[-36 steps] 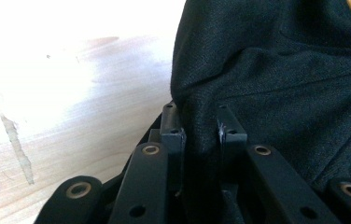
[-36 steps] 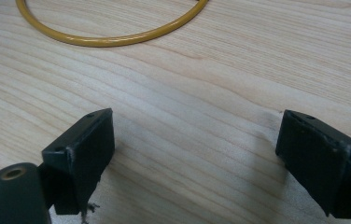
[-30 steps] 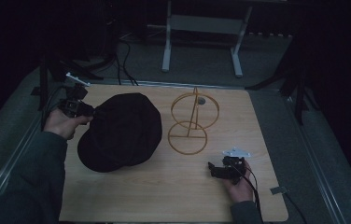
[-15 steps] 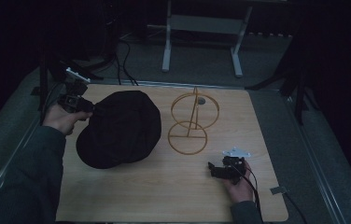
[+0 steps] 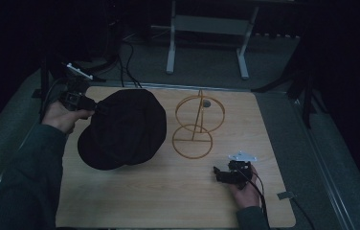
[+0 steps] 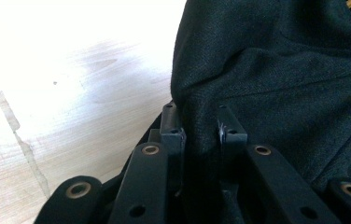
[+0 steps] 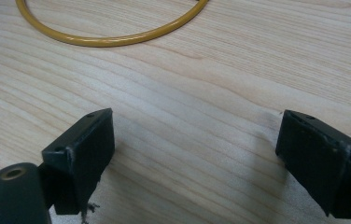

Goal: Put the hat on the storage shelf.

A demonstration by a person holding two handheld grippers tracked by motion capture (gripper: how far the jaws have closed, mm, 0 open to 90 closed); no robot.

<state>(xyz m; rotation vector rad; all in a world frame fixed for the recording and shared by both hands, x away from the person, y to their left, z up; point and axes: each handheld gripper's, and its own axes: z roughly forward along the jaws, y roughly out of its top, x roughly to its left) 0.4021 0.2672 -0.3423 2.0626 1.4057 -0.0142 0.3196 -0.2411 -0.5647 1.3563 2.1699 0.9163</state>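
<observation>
A black cloth cap [image 5: 123,129] lies on the left half of the wooden table [image 5: 178,201]. My left gripper [image 5: 92,106] is at the cap's left rear edge, shut on a fold of its fabric [image 6: 201,116]; the cloth is pinched between both jaws. A yellow wire stand [image 5: 196,123], a base ring with an upright ring on a post, sits in the middle of the table. My right gripper [image 5: 220,173] rests low near the front right, open, with bare wood between its jaws; the stand's base ring [image 7: 113,39] curves ahead of it.
A small white plate [image 5: 241,156] lies just behind my right gripper. Table legs [image 5: 171,38] and cables [image 5: 125,52] stand on the dark floor behind the table. Dark floor surrounds the table.
My left gripper has drawn the cap's rear edge slightly left and back; the cap's shape shifted a little. The right gripper stayed in place.
</observation>
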